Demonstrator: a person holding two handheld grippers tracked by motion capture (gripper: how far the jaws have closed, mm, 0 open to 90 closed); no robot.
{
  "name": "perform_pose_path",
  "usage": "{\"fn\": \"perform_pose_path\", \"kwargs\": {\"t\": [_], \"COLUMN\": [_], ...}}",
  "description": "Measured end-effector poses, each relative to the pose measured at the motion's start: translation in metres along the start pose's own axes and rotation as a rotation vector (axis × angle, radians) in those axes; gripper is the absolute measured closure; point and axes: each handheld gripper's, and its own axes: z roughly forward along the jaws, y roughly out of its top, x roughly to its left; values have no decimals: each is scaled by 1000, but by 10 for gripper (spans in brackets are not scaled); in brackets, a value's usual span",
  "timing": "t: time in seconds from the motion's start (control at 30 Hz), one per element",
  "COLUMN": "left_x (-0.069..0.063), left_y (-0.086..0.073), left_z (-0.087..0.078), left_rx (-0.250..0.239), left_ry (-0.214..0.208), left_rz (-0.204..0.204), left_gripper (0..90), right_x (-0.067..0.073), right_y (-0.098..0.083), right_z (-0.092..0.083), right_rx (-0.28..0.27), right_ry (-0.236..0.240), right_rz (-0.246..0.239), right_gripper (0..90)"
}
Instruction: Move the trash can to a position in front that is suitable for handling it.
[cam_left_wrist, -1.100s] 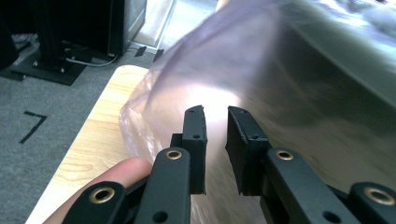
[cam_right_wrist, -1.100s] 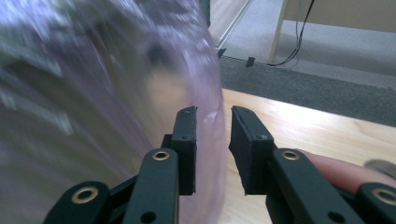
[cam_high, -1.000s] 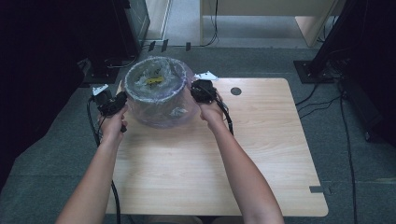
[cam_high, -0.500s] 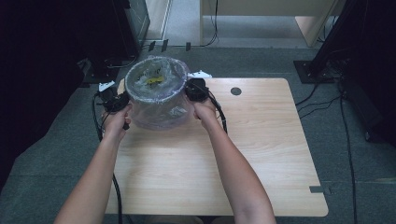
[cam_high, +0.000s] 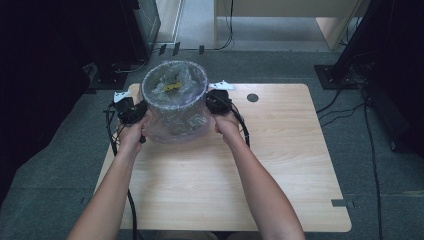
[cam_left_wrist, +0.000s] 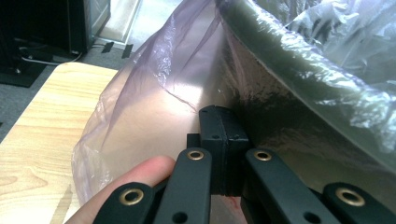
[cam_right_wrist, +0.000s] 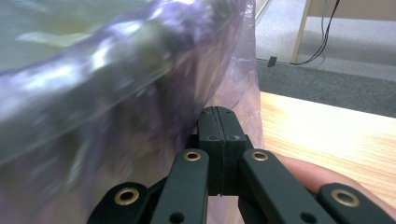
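The bin (cam_high: 174, 102), a round tub lined with a thin clear bag (cam_left_wrist: 154, 107), stands at the far left part of the table (cam_high: 280, 165), some scraps lying inside it. The left gripper (cam_high: 131, 111) sits against the bin's left flank and the right gripper (cam_high: 218, 101) against its right, probably so both sides of the liner can be handled evenly. Both grippers' jaws are clenched tight with the film lying against their tips; whether film is pinched between them I cannot tell.
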Motion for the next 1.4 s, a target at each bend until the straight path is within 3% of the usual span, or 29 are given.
{"fn": "perform_pose_path", "kwargs": {"t": [0.23,0.37,0.47,0.57,0.6,0.67,0.77,0.8,0.9,0.93,1.03,1.13,1.23,1.3,1.33,1.4], "left_x": [-9,-11,-7,2,2,11,14,14,14,14,12,13,15,16,13,14], "left_y": [-7,-9,-6,-1,-1,4,7,9,15,19,23,25,24,22,18,17], "left_z": [-10,-13,-11,-7,-7,0,5,9,17,22,28,34,34,35,36,35], "left_rx": [-1,-9,-16,-27,-27,-28,-26,-27,-37,-38,-38,-37,-33,-24,-16,-17], "left_ry": [-25,8,43,75,75,90,91,85,78,63,42,7,-20,-40,-19,-26], "left_rz": [20,36,24,-17,-17,-44,-35,-33,-30,-35,-30,-67,-78,-65,-13,-30], "left_gripper": [900,887,885,882,882,879,874,871,869,872,876,900,900,900,900,900], "right_x": [0,0,-10,-25,-25,-40,-44,-44,-42,-38,-33,-28,-29,-30,-28,-26], "right_y": [-8,-11,-10,-6,-6,-3,0,4,7,13,20,23,22,20,18,17], "right_z": [-18,-27,-29,-26,-26,-17,-11,-1,7,17,27,36,39,39,38,37], "right_rx": [-14,-13,-17,-28,-28,-36,-38,-33,-21,-20,-39,-22,-17,-16,-11,-3], "right_ry": [18,9,-8,-36,-36,-49,-52,-55,-57,-61,-45,-23,13,61,64,54], "right_rz": [-46,-102,-58,15,15,85,98,88,67,39,31,5,37,51,28,4], "right_gripper": [900,900,895,896,896,896,896,896,896,896,896,900,900,900,900,900]}}
